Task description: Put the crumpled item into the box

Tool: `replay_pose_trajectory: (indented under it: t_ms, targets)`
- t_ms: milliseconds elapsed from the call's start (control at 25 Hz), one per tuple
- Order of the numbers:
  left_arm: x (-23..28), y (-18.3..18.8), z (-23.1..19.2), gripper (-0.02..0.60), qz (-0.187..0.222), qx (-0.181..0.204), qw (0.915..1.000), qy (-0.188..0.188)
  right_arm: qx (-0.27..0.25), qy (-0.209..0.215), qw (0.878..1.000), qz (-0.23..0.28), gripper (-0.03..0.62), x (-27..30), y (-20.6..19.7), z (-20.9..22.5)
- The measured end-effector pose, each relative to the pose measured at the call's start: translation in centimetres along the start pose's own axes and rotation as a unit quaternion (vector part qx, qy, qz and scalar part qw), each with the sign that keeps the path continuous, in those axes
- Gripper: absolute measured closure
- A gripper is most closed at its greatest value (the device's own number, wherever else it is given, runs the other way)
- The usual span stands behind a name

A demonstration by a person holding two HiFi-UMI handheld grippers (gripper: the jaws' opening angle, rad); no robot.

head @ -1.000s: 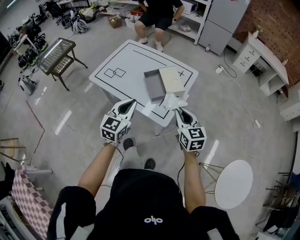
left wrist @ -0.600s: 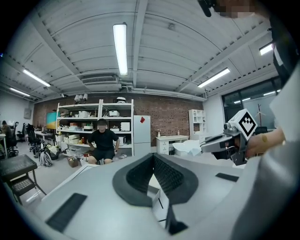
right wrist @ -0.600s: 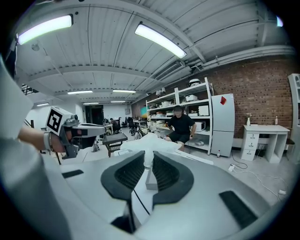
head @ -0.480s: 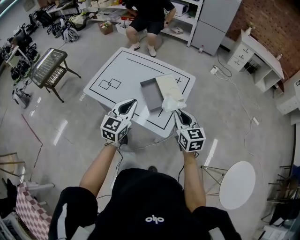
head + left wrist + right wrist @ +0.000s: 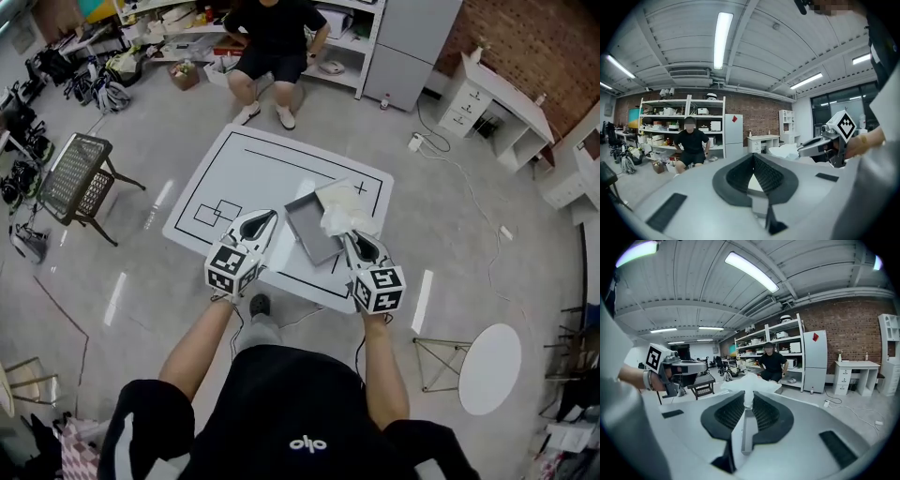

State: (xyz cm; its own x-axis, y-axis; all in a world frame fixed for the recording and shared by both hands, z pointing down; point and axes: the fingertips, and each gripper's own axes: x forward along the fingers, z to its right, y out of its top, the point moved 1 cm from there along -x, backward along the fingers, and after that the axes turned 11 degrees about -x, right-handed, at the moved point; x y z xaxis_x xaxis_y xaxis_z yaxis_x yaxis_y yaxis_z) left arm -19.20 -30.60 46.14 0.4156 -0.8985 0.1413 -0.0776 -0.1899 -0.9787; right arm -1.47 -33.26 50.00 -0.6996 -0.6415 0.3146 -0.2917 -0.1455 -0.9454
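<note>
**Item:** crumpled item, white, paper-like; the exact material cannot be told.
**Location:** pinched at its near end between the pads of the right gripper. The loose bulk fans out forward past the fingertips. In the right gripper view the jaws are closed on a thin neck of it.

**Destination:** grey open box on the white table, its pale lid folded back on the far side.
**Bearing from the right fingertips:** just ahead, below and slightly to the left. The box's long axis runs roughly away from the person. From above, the item lies over the box's right edge, not yet over the middle of the cavity. Its height above the rim cannot be told.

**Left gripper**: jaw tips pressed together, nothing between them, near the box's left side and apart from it.

**Assessment:** the right hand is the carrier and the nearer one. The coming move likely needs a short shift forward and leftward, then lowering, before the jaws let go.
</note>
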Motion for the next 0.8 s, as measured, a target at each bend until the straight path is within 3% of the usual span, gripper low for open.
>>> replay_pose_trajectory:
  t_ms: [360,800]
  targets:
    - [4.3,0.4,-8.2,0.575,-0.022,0.0,0.9966,-0.08,0.021,-0.058,0.998,-0.024,0.536,8.1,1.6,-1.0]
    - [7.1,-1.2,-12.4,0.575,-0.047,-0.002,0.9867,-0.156,0.043,-0.117,0.991,-0.048,0.536,12.9,0.3,-1.9]
